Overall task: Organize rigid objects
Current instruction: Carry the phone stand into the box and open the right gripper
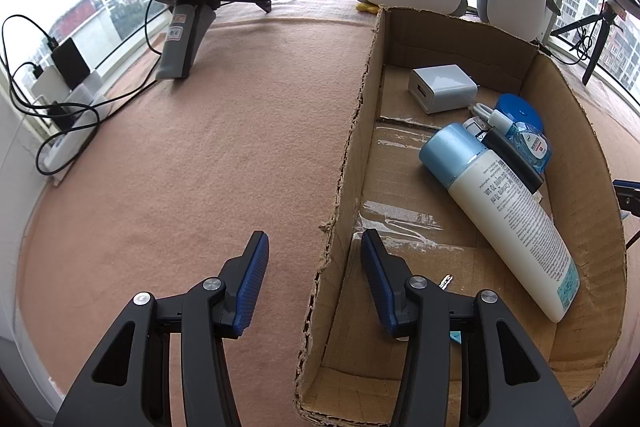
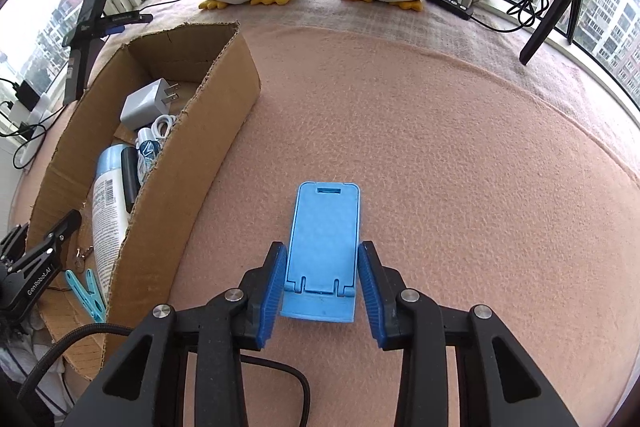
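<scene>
1. Lowest in the right wrist view, the right gripper [image 2: 322, 287] has its blue pads on either side of the near end of the blue phone stand [image 2: 325, 247], which lies flat on the pink cloth [image 2: 460, 167]. The pads look just beside its edges; whether they are pinching it yet I cannot tell.
2. At the bottom of the left wrist view, the left gripper [image 1: 314, 279] is spread and holds nothing, straddling the near left wall of the cardboard box [image 1: 352, 147].
3. Further up, the box holds the lotion bottle [image 1: 508, 211], a black bar [image 1: 514, 157], a blue-capped item [image 1: 520, 111] and a white charger [image 1: 442, 87]; a teal clip [image 2: 86, 293] lies at its near end.
4. Judged from this, most sorting is done; the stand is the only loose piece visible outside the box.
</scene>
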A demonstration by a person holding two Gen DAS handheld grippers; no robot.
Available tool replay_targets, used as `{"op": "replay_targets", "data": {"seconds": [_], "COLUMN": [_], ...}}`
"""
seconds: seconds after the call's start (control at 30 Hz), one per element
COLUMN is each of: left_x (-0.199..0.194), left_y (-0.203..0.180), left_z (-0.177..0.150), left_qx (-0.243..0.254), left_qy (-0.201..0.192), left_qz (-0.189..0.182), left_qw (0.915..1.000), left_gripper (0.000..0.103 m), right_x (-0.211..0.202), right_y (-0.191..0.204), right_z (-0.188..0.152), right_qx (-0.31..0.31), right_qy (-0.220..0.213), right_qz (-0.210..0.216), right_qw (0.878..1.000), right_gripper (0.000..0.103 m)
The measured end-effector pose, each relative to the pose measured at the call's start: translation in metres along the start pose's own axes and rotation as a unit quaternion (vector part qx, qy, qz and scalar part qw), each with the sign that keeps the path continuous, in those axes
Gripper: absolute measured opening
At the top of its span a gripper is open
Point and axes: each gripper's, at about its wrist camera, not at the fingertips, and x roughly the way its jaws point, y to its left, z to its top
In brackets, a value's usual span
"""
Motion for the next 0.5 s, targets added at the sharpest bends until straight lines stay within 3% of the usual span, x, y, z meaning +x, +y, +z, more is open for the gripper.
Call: {"op": "replay_targets", "data": {"seconds": [0.5], "left_x": [0.0], "left_y": [0.0], "left_z": [0.0], "left_qx": [0.0], "left_qy": [0.0], "left_qz": [0.0], "left_qw": [1.0], "left_gripper": [0.047], "right_x": [-0.061], "right_y": [0.059], "right_z": [0.024], "right_qx": [-0.055], "right_qy": [-0.067], "right_qz": [0.067], "right_qw": [0.994], "right_gripper": [0.033]}}
